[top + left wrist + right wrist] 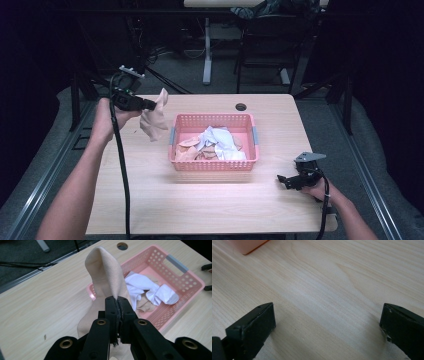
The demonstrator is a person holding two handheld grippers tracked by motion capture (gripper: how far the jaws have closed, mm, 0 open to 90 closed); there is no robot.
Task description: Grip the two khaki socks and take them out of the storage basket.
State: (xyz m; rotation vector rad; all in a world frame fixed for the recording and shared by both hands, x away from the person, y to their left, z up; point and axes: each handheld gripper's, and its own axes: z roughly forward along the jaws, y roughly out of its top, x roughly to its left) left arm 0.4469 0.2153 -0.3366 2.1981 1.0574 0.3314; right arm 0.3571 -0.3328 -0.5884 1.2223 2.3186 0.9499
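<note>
Left gripper (117,300), jaws closed on a beige sock (105,272), holds it raised above the table (150,180), left of the pink basket (215,165). Right gripper (286,181), jaws spread wide and empty, rests low near the table's right edge, well apart from the sock.

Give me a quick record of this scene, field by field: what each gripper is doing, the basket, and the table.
left gripper: shut on a beige sock, held up over the table left of the basket
right gripper: open, low over bare table
basket: pink, perforated, grey handles, mid-table
basket contents: white sock and beige socks, jumbled
table: light wood, round hole near far edge
</note>
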